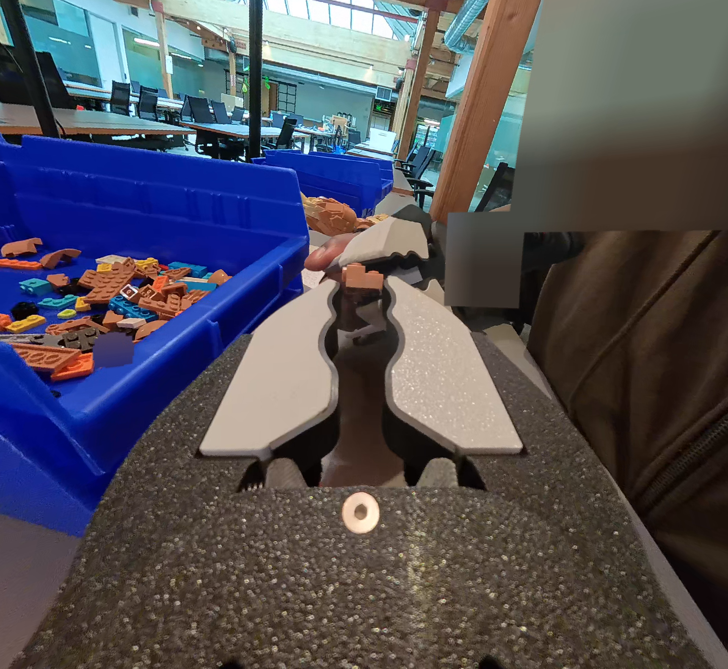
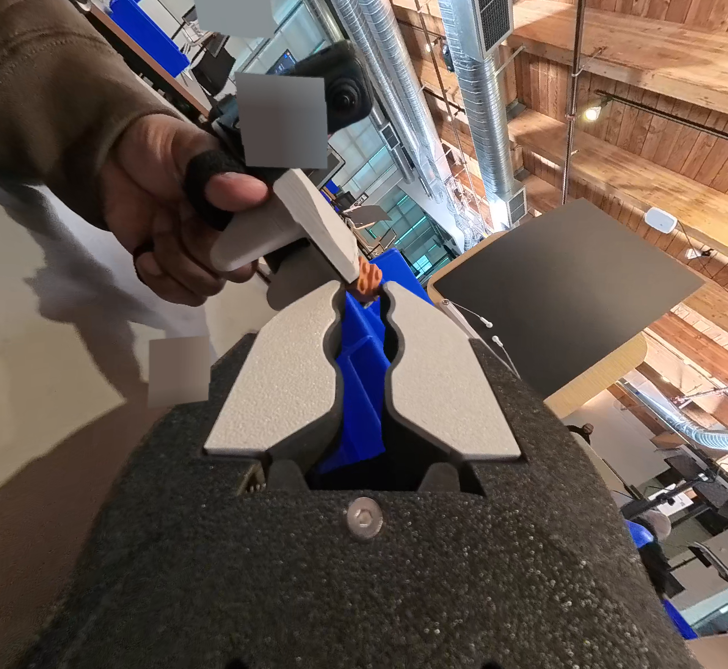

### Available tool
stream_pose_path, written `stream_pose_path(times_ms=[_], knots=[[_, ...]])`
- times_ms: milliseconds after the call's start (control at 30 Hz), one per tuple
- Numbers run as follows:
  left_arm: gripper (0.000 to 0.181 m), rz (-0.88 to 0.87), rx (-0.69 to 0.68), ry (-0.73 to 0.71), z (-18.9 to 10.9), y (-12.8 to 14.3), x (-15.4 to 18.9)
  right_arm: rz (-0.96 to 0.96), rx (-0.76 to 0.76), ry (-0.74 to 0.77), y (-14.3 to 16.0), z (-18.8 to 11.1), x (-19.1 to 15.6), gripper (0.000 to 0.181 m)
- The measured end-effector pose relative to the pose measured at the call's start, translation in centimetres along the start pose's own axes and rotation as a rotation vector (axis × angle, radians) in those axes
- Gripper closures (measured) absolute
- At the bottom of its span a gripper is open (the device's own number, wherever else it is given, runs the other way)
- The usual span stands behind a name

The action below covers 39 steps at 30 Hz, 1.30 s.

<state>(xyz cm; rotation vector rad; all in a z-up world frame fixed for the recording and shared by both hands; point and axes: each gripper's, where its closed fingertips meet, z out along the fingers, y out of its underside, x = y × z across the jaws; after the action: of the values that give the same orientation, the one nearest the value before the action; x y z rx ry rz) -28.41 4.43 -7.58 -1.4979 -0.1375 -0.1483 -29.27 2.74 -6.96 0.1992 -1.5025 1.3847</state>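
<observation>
Left gripper (image 1: 360, 287), grey fingers on a black foam-textured body: tips closed on a small reddish-brown studded plastic brick piece (image 1: 361, 280), one piece as far as shows, held in the air, right of the bin. Studs on top, stepped outline; lower part in shadow between the fingers.

Right gripper (image 2: 361, 289): tips at the same brick piece (image 2: 368, 280), seen here stud-side on, orange-brown; whether its fingers clamp it or merely touch it cannot be told. Left gripper's grey finger (image 2: 321, 226) reaches the piece from far left, a person's hand (image 2: 165, 212) in a brown sleeve gripping its handle.

Near left: one large blue plastic bin (image 1: 220, 295) with many loose bricks (image 1: 118, 295), brown, orange, teal, yellow, black. Second blue bin (image 1: 335, 173) farther back, tan brick model (image 1: 335, 216) just before it
</observation>
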Motion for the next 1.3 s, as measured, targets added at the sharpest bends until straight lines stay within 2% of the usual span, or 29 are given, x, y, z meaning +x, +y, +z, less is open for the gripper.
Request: stream_pose_path(times_ms=[200, 367, 533, 633, 867, 1033, 1300], knots=[[0.165, 0.052, -0.004, -0.019, -0.1, 0.1, 0.0, 0.02, 0.001, -0.017, 0.1, 0.0, -0.2, 0.165], [0.165, -0.015, -0.048, 0.022, -0.4, 0.5, 0.0, -0.022, -0.01, -0.051, 0.2, 0.0, -0.8, 0.163], [0.165, -0.091, -0.099, 0.053, -1.0, 0.9, -0.3, -0.104, -0.044, -0.127, 0.8, -0.1, -1.9, 0.153], [0.165, -0.137, -0.166, 0.063, -1.6, 1.4, -0.5, -0.187, -0.061, -0.176, 1.2, -0.3, -2.6, 0.15], [0.165, -0.064, -0.497, 0.049, -2.9, 5.2, -0.1, -0.468, -0.086, -0.233, 2.3, -0.5, -4.4, 0.141], [0.165, -0.044, -0.594, 0.061, -2.8, 6.8, 0.4, -0.6, -0.069, -0.277, 2.5, -0.6, -6.2, 0.141], [0.165, -0.026, -0.659, 0.058, -2.5, 8.3, 0.6, -0.637, -0.065, -0.32, 2.7, -0.8, -7.6, 0.153]])
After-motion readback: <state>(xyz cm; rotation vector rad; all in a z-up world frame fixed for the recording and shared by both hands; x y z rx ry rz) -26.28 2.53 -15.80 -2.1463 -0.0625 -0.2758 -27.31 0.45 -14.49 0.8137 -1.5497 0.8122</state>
